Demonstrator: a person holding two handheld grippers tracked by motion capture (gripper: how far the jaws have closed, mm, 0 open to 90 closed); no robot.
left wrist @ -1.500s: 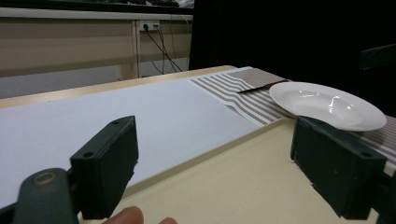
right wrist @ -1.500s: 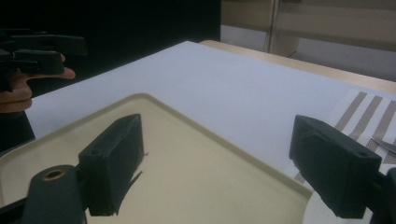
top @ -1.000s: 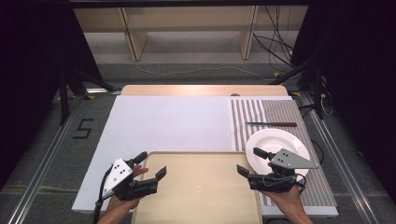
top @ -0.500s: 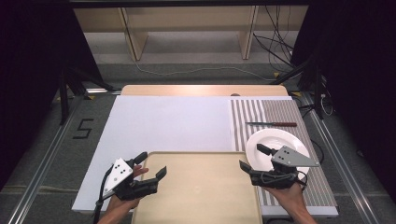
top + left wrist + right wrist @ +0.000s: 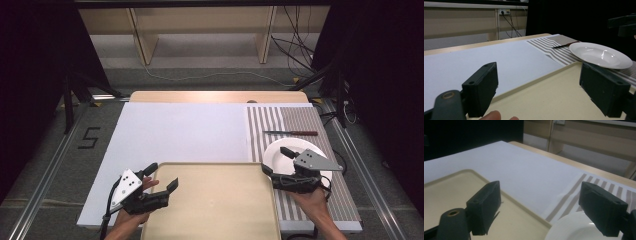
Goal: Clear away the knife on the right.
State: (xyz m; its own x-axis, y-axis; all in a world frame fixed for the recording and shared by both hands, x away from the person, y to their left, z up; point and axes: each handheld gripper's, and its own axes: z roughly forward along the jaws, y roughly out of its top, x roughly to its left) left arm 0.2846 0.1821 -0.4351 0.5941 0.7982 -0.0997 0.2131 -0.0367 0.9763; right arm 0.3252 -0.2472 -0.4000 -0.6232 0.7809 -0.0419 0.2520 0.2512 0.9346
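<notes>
At the near edge of the table I see my two grippers flanking a beige tray (image 5: 215,200). My left gripper (image 5: 162,177) sits at the tray's near left corner with its jaws spread wide; one jaw is over the tray's inside and the other over the white mat (image 5: 185,130) just outside the rim. In the left gripper view the tray's rim (image 5: 536,82) runs between the two jaws, and nothing is pinched between them. I cannot tell whether either jaw touches the tray.

My right gripper (image 5: 276,161) is at the tray's far right corner, also spread wide. In the right gripper view one jaw hangs over the tray's floor (image 5: 456,195) and the other over the near rim of a white plate (image 5: 574,230). It holds nothing.

The tray lies flat, centred at the near side of the table, its far part over the white mat and its right edge meeting the striped placemat (image 5: 295,125). Its inside is bare.

The white plate (image 5: 280,150) rests on the striped placemat just to the right of the tray's far right corner, partly covered by my right gripper in the high view. From the left gripper view it is a shallow round plate (image 5: 599,53), upright and empty, lying very close to the tray's rim.

Farther back on the placemat, beyond the plate and apart from it, a knife (image 5: 291,133) lies crosswise, its dark handle pointing right.

The white mat stretches left and far across the table, and a strip of the wooden tabletop (image 5: 215,96) shows along the far edge.
</notes>
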